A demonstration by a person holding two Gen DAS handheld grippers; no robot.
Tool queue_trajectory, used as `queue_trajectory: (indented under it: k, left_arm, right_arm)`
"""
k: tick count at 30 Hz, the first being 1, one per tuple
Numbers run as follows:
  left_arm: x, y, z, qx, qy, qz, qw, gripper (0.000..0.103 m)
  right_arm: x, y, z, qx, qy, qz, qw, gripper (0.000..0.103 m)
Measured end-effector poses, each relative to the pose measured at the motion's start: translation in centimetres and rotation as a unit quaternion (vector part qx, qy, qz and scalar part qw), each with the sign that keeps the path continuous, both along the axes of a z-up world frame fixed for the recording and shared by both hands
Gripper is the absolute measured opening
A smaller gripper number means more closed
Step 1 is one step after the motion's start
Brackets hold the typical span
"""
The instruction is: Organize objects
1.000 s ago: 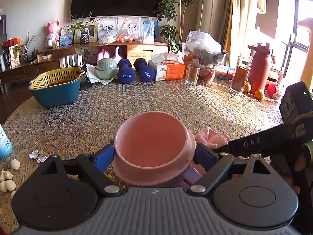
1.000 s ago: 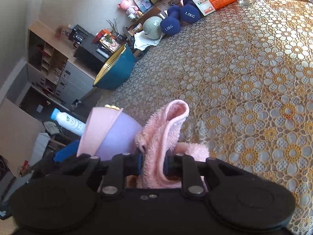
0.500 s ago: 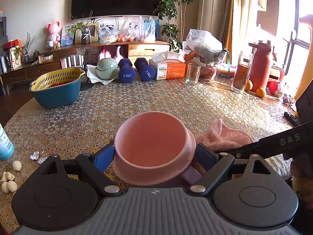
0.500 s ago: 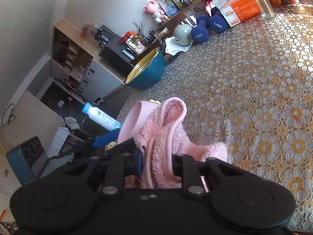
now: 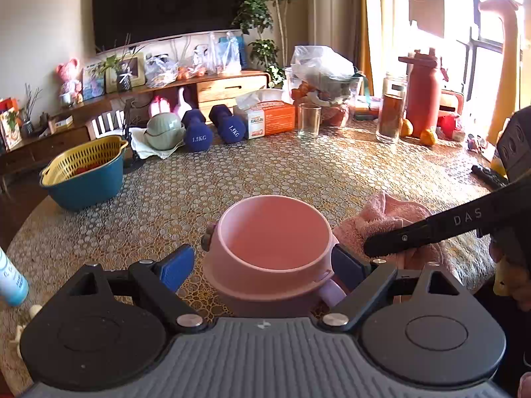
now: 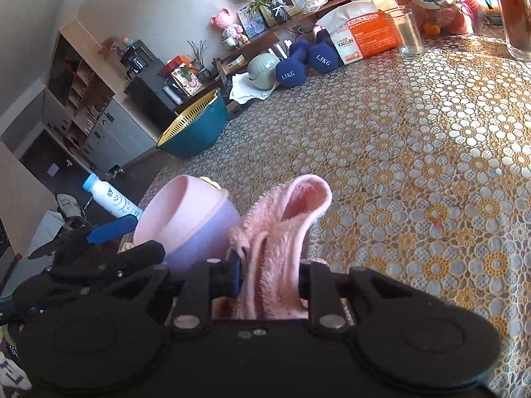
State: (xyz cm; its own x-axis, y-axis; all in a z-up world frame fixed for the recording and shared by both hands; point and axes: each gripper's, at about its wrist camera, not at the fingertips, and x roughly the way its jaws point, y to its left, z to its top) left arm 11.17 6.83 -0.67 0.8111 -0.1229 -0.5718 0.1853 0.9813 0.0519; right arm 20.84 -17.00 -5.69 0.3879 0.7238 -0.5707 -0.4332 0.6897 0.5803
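A pink bowl with a purple underside stands on the lace-covered table between the blue pads of my left gripper, whose jaws have spread open; a gap shows beside the left pad. The bowl also shows in the right wrist view. My right gripper is shut on a fluffy pink cloth, which it holds just right of the bowl. The cloth shows in the left wrist view under the right gripper's black finger.
A blue basin with a yellow strainer sits at the far left. Two blue dumbbells, an orange tissue box, a glass, a jar and a red bottle line the far edge. A white bottle stands near the left edge.
My left gripper has opened around the bowl and drawn back a little. My right gripper, still holding the cloth, has swung it up beside the bowl.
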Motion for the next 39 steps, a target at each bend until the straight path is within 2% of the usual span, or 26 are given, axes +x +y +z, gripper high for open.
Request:
queue_trajectory:
  k: [4, 7, 10, 13, 17, 21, 23, 24, 25, 27, 31, 33, 39]
  left_arm:
    - [-0.9, -0.8, 0.7, 0.061, -0.011, -0.058, 0.9964, 0.09]
    - [-1.7, -1.4, 1.0, 0.116, -0.015, -0.114, 0.9865, 0.09]
    - [-2.4, -2.2, 0.6, 0.191, -0.015, -0.178, 0.9651, 0.09]
    - [-2.4, -2.5, 0.0, 0.254, -0.012, -0.219, 0.942, 0.09]
    - [-1.9, -2.4, -0.4, 0.306, -0.006, -0.253, 0.918, 0.09]
    - [-1.0, -2.6, -1.6, 0.371, -0.005, -0.267, 0.8896, 0.09]
    - [-0.8, -2.9, -2.3, 0.389, -0.008, -0.275, 0.8792, 0.09]
    - [-0.6, -3.2, -2.6, 0.396, -0.01, -0.278, 0.8749, 0.088]
    - [-0.5, -3.5, -2.8, 0.401, -0.011, -0.28, 0.8721, 0.079]
    - [-0.2, -3.9, -3.1, 0.4, -0.007, -0.284, 0.8712, 0.069]
    - [0.1, -4.8, -3.3, 0.388, -0.005, -0.29, 0.875, 0.063]
    - [0.5, -5.5, -3.2, 0.373, 0.003, -0.293, 0.8803, 0.051]
    - [1.8, -6.9, -2.5, 0.326, 0.012, -0.284, 0.9014, 0.032]
  right_arm:
    - [-0.2, -0.4, 0.0, 0.008, 0.007, -0.002, 1.0, 0.02]
    - [-0.6, -0.5, 0.1, 0.009, 0.005, 0.001, 1.0, 0.02]
    - [-0.9, -0.5, 0.2, 0.013, 0.007, 0.004, 1.0, 0.02]
    - [-1.3, -0.5, 0.3, 0.015, 0.006, 0.009, 1.0, 0.02]
    - [-1.8, -0.5, 0.3, 0.013, 0.006, 0.014, 1.0, 0.02]
    - [-2.0, -0.6, 0.2, 0.012, 0.01, 0.014, 1.0, 0.02]
    - [-2.0, -0.6, 0.2, 0.013, 0.011, 0.013, 1.0, 0.02]
    - [-2.0, -0.5, 0.2, 0.013, 0.011, 0.014, 1.0, 0.02]
    - [-2.0, -0.5, 0.3, 0.014, 0.011, 0.015, 1.0, 0.02]
    - [-2.0, -0.5, 0.3, 0.013, 0.01, 0.015, 1.0, 0.02]
    - [-2.0, -0.6, 0.4, 0.014, 0.01, 0.014, 1.0, 0.02]
    - [-1.8, -0.7, 0.4, 0.016, 0.011, 0.014, 1.0, 0.02]
    - [-0.9, -0.2, 2.4, 0.05, -0.012, 0.023, 0.998, 0.02]
